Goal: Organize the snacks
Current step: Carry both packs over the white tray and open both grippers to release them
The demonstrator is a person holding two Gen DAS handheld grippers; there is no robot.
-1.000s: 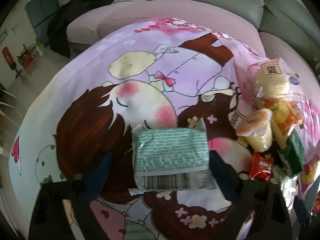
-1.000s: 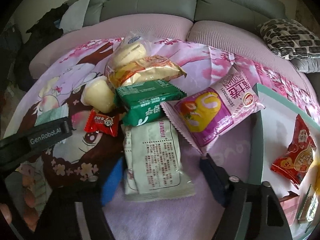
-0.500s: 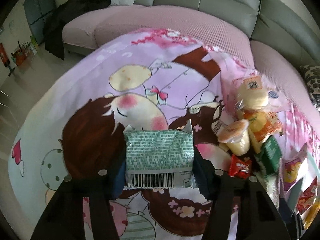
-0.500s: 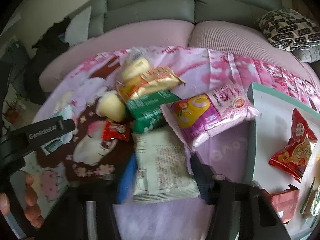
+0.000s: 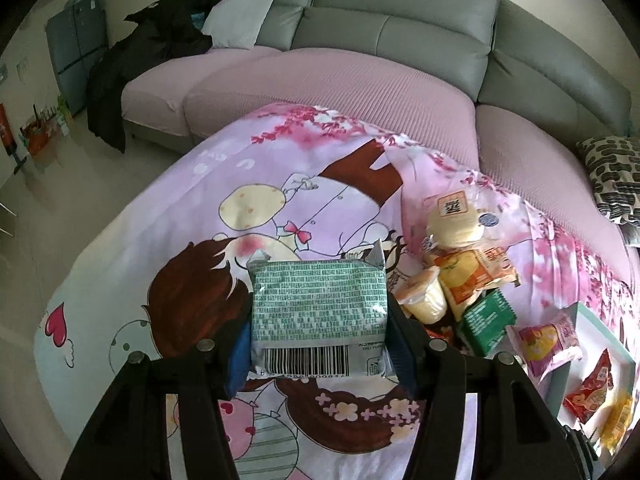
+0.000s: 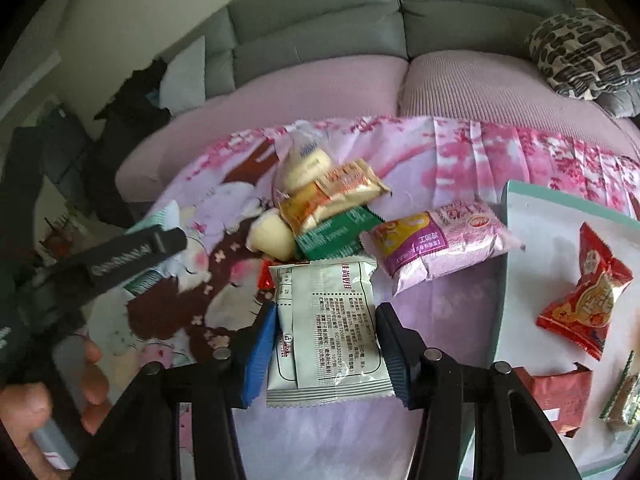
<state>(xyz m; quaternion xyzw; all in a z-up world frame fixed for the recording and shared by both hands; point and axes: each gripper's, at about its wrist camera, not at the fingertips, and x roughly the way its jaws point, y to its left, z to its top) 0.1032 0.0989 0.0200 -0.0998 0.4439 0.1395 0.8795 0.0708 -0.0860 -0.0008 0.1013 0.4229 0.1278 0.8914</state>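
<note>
Two packets gripped at once, one per gripper, above the cartoon-print sheet.

Nearest, the left gripper (image 5: 320,344) has its fingers clamped on the sides of a green-printed snack packet (image 5: 319,314), barcode end toward the camera, seemingly raised off the sheet (image 5: 192,216) for carrying. The right gripper (image 6: 326,354) pinches a white snack packet (image 6: 326,332) the same way, by its long edges. Beyond lies the unsorted pile: pudding cup (image 5: 425,298), green wafer pack (image 6: 334,236), pink packet (image 6: 436,246). The teal-rimmed tray (image 6: 505,240) at right, already holding a red candy bag (image 6: 586,292), looks like the destination.
</note>
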